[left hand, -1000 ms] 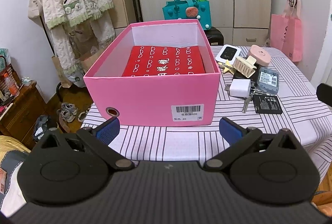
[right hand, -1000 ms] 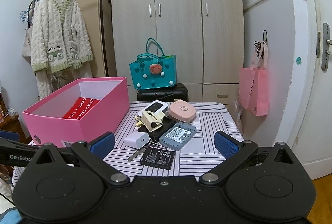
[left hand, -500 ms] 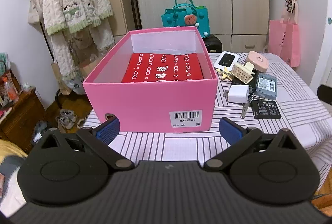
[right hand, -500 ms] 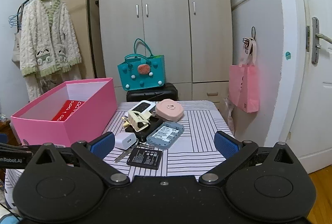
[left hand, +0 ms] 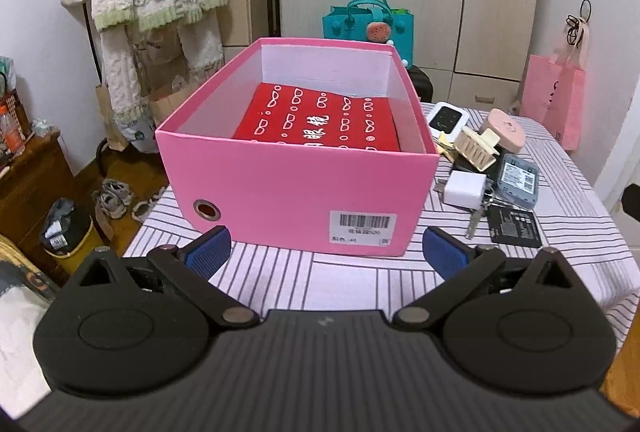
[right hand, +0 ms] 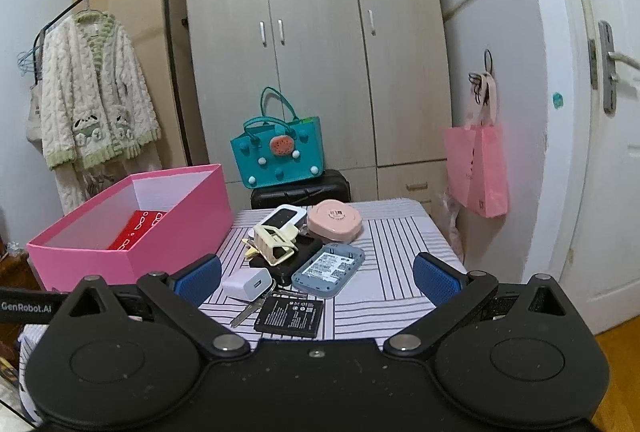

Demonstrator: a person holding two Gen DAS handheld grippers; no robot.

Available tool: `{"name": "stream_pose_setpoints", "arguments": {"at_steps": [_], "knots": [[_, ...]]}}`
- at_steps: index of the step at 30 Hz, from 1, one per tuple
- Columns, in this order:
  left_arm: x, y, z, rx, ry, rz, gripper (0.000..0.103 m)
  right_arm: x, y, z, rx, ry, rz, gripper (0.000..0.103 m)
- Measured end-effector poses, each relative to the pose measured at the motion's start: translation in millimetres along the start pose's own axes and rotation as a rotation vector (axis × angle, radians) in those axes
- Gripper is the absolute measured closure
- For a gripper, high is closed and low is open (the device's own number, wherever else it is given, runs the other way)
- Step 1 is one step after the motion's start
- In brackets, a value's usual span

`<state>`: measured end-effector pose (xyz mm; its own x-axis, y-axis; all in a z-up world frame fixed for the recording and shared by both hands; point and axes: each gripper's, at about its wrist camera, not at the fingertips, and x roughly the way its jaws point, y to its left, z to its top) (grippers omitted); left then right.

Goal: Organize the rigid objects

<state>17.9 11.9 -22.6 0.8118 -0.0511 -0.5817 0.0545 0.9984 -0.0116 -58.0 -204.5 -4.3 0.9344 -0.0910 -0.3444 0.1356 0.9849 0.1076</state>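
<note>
I count one pink box [left hand: 296, 191], one red case [left hand: 320, 123] inside it, one white charger [right hand: 249, 284], one black battery [right hand: 291, 318], two pocket routers [right hand: 329, 269], one cream hair clip [right hand: 276, 244], one pink round case [right hand: 335, 220], one key [right hand: 244, 314].

The box [left hand: 296, 187] is bright pink outside and white inside, and holds a red packet [left hand: 320, 123] printed with rows of small white figures that look like spectacles, though the print is too fine to be sure. The desk [left hand: 344, 280] wears a pale lilac cloth crossed by thin dark stripes, carrying a white charger [left hand: 464, 188], a cream hair clip [left hand: 478, 147], a pale pink round case [left hand: 505, 127], a grey-blue router [left hand: 518, 181] and a black battery [left hand: 515, 228]. Each tool has black arms tipped with blue ribbed pads [left hand: 208, 252].
</note>
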Motion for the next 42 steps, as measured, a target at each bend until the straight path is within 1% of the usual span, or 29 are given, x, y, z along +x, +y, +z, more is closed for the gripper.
{"name": "stream_pose_setpoints", "arguments": {"at_steps": [3, 6, 9, 12, 16, 18, 20, 23, 24, 26, 28, 31, 33, 35, 38, 39, 40, 42], "knots": [[2, -1, -3, 0.028, -0.02, 0.0, 0.0, 1, 5, -3, -0.028, -0.022, 0.015, 0.0], [2, 0, -4, 0.033, -0.023, -0.032, 0.0, -2, 8, -5, -0.036, -0.064, 0.095, 0.0], [-1, 1, -4, 0.04, -0.04, -0.045, 0.0, -4, 16, -7, -0.084, -0.084, 0.156, 0.0], [-4, 1, -2, 0.038, -0.056, -0.056, 0.0, -3, 24, -10, -0.141, -0.082, 0.175, 0.0], [-6, 4, -1, 0.004, -0.072, -0.086, 0.0, 4, 28, -12, -0.172, -0.056, 0.174, 0.0], [-6, 4, 2, 0.011, -0.079, -0.072, 0.0, 11, 27, -11, -0.172, -0.022, 0.178, 0.0], [-3, 7, 8, 0.006, -0.054, -0.079, 0.002, 21, 26, -9, -0.173, 0.028, 0.174, 0.0], [-1, 17, 24, 0.008, -0.005, -0.152, 0.003, 33, 24, -6, -0.182, 0.092, 0.169, 0.0], [-1, 20, 29, 0.008, -0.002, -0.153, 0.003, 39, 23, -5, -0.174, 0.12, 0.167, 0.0], [-2, 25, 40, 0.033, -0.022, -0.135, 0.003, 53, 19, -5, -0.151, 0.193, 0.172, 0.0], [-2, 28, 52, 0.085, -0.048, -0.12, 0.002, 71, 15, -8, -0.12, 0.269, 0.18, 0.001], [4, 38, 72, 0.16, -0.059, -0.096, 0.002, 91, 13, -15, -0.086, 0.343, 0.178, 0.006], [12, 47, 85, 0.184, -0.054, -0.078, 0.002, 106, 13, -18, -0.072, 0.381, 0.176, 0.006], [27, 57, 98, 0.198, -0.028, -0.054, 0.003, 121, 14, -19, -0.055, 0.421, 0.174, 0.009], [49, 72, 114, 0.208, 0.033, -0.031, 0.004, 147, 12, -19, -0.035, 0.499, 0.127, 0.014], [57, 78, 119, 0.211, 0.061, -0.046, 0.006, 154, 12, -20, -0.031, 0.519, 0.111, 0.016], [66, 84, 125, 0.208, 0.091, -0.059, 0.01, 158, 13, -19, -0.041, 0.518, 0.097, 0.017], [77, 92, 133, 0.207, 0.127, -0.067, 0.011, 165, 15, -18, -0.065, 0.536, 0.089, 0.016]]}}
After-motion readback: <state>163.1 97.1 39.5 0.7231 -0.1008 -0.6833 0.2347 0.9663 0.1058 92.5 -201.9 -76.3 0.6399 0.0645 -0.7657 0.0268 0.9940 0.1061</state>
